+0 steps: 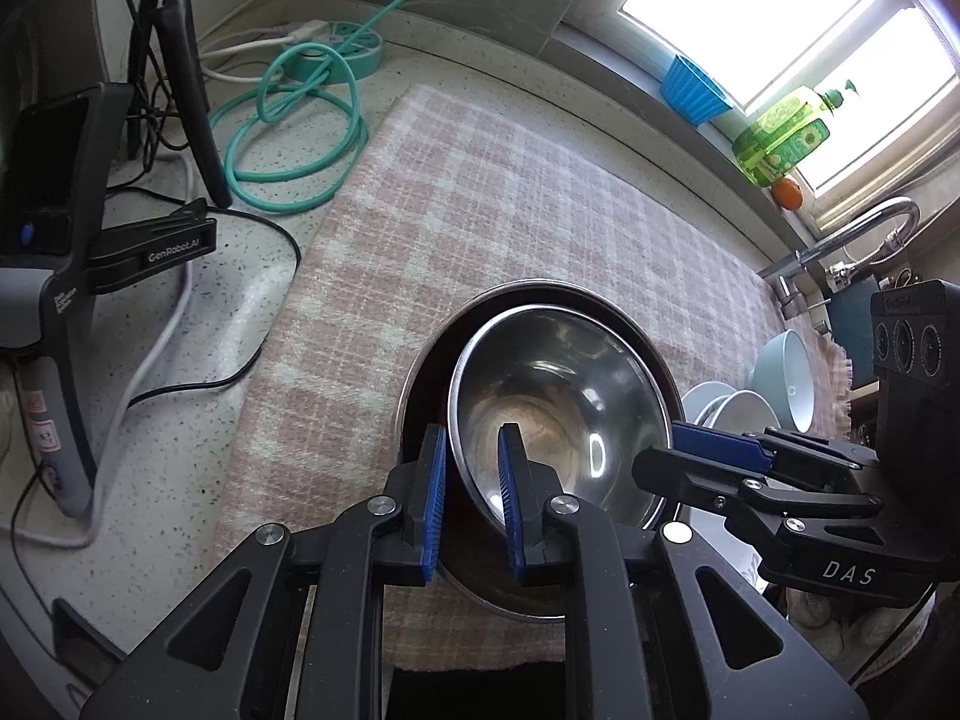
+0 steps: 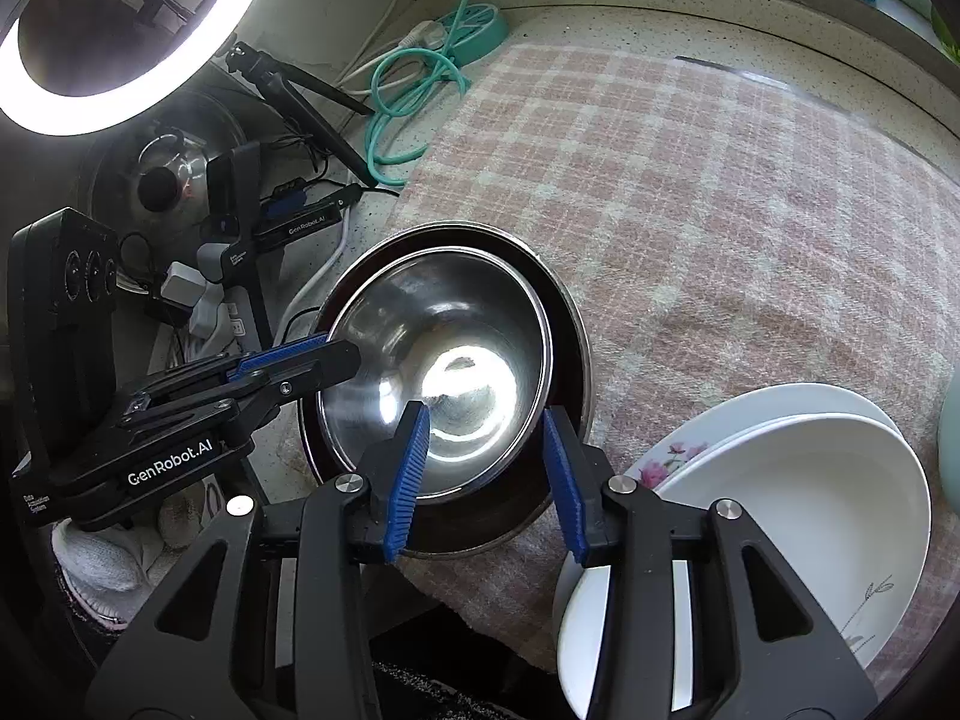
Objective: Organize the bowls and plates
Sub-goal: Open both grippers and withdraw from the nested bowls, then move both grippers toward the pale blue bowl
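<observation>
"Fingers first, closest to us: the left gripper (image 1: 474, 438) has one blue pad inside the smaller steel bowl (image 1: 558, 384) and one outside it, so the rim runs between them. I can see a gap on both sides. Straddling it, I'd say, not clamping."

"And the right gripper (image 2: 487, 414)?"

"Spread wider, over the near edge of the same bowl, and pressing on nothing. One hand on each side makes sense: a shiny bowl would slide about if held from one side only."

"Where's the bowl sitting?"

"Nested in the larger steel bowl (image 1: 420, 372), pushed a bit off-centre, with a dark crescent showing on one side. Both stand on the pink checked cloth (image 1: 480, 192) spread over the speckled worktop (image 1: 180, 420), near its front edge."

"What's it like?"

"Polished metal, empty, with a thin rolled rim, and bright glare in the bottom. The white plates (image 2: 810, 480) are stacked just beside it, one with a flower print, and a pale blue bowl (image 1: 786, 372) leans beyond them. My guess is the steel pair counts as stacked already."
</observation>
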### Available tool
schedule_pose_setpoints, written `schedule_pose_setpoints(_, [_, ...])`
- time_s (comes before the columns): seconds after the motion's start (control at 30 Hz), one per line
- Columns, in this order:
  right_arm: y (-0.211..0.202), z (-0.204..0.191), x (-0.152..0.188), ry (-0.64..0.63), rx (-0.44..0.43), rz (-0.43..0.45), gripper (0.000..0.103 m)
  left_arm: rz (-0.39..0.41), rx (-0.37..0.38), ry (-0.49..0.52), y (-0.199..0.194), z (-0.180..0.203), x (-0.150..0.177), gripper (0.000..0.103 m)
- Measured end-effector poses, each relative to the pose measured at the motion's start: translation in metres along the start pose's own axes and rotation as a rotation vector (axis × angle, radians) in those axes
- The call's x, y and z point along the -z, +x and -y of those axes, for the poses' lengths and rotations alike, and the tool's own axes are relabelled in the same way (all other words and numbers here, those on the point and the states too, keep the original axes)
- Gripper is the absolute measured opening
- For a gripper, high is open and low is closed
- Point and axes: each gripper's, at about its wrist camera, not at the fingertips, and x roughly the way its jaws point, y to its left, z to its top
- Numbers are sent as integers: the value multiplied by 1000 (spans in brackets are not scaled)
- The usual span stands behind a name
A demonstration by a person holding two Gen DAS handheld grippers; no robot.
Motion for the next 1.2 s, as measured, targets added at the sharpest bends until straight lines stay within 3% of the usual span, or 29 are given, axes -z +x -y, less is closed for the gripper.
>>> schedule_pose_setpoints(0.27, [-18, 1, 2, -2, -22, 39, 42, 28, 12, -4, -15, 1, -4, 16])
schedule_pose_setpoints(0.37, [-28, 1, 3, 0, -28, 66, 48, 45, 18, 0, -20, 4, -6, 16])
schedule_pose_setpoints(0.5, [-44, 6, 6, 16, -40, 113, 60, 75, 34, 7, -25, 12, -9, 32])
schedule_pose_setpoints(0.57, [-51, 10, 8, 29, -43, 134, 66, 80, 43, 9, -25, 17, -10, 34])
schedule_pose_setpoints(0.67, [-63, 19, 10, 48, -40, 162, 79, 82, 48, 13, -24, 25, -10, 52])
schedule_pose_setpoints(0.73, [-73, 26, 13, 62, -37, 189, 86, 91, 53, 21, -25, 31, -10, 54])
schedule_pose_setpoints(0.9, [-99, 44, 20, 82, 18, 256, 91, 110, 48, 65, -26, 51, -13, 63])
schedule_pose_setpoints(1.2, [-145, 99, 41, 141, 178, 346, 93, 136, 34, 163, -21, 93, -18, 65])
